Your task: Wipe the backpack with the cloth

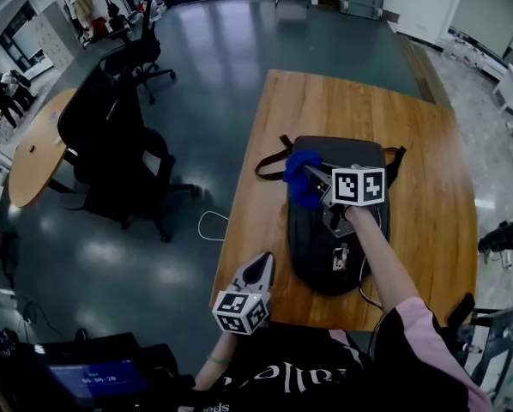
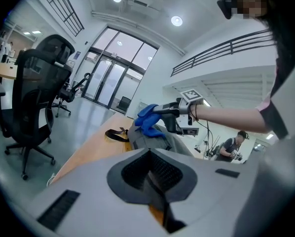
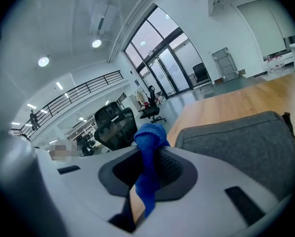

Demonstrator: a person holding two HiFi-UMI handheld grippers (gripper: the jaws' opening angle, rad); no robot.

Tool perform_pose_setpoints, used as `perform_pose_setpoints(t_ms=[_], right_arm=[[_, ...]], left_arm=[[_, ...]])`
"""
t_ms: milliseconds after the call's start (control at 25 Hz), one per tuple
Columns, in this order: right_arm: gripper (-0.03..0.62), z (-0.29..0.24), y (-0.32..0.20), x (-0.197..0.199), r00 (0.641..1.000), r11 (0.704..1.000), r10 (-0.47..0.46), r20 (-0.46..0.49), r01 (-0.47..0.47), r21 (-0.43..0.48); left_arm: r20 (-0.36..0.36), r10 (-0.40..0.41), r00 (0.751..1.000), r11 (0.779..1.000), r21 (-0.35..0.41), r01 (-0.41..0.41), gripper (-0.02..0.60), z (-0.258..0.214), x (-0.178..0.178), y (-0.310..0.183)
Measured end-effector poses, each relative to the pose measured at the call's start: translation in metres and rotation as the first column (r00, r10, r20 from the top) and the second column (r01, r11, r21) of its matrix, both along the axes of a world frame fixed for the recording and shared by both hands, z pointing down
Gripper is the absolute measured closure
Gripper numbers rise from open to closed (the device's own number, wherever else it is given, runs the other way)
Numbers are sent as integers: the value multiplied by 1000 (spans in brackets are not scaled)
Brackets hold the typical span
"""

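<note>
1. Black office chairs [image 1: 111,144] stood on the floor well to the left of the backpack [image 1: 338,239], clear of the worktop [image 1: 411,110].

2. Left arm: drawn in close to the person's body, forearm low. The left hand-held gripper [image 1: 264,264] was held off the backpack's near left side, at the worktop's near left corner, and pointed towards the backpack without touching it. In its own view the left hand-held gripper [image 2: 148,167] had its jaws pressed together with nothing between them. Beyond them were the backpack [image 2: 152,139] and the worktop [image 2: 88,147].

3. The backpack, dark grey, lay flat along the middle of the worktop. A black strap [image 1: 269,163] trailed off its far left corner onto the wood.

4. The cloth [image 1: 301,178], blue and bunched, sat over the backpack's far left corner, and part of it overhung the left edge.

5. Right arm: stretched forward over the length of the backpack, with its pink sleeve [image 1: 419,324] at the near end. The right hand-held gripper [image 1: 315,177] was above the backpack's far half, with its tips pointing left at the cloth. In its own view the right hand-held gripper [image 3: 146,157] was pinching the cloth [image 3: 148,172]. The fabric ran down between the jaws and bulged above their tips. To the right of them were the grey backpack [image 3: 236,142] and the worktop [image 3: 236,100].
</note>
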State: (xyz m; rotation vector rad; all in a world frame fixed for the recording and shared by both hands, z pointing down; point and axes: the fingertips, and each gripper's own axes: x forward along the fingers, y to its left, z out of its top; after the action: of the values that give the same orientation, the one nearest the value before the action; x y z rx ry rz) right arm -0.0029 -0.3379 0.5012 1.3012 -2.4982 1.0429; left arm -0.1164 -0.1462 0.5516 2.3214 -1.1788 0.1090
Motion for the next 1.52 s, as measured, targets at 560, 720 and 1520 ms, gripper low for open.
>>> perform_pose_setpoints(t_ms=[560,720,1520], right_arm=[[539,6,37,185,961,962,272,59,-270,-37],[539,23,53,240,943,944,328,62,-324,-67],[539,65,83,335,934,924,356,13,-350,-153]], left_arm=[[11,47,999,999,9,-47,583,-12,42,3],[24,42,999,999,11,-43,583,-10,62,7],[46,-20,999,1000,-3,20,583,-5,98,21]])
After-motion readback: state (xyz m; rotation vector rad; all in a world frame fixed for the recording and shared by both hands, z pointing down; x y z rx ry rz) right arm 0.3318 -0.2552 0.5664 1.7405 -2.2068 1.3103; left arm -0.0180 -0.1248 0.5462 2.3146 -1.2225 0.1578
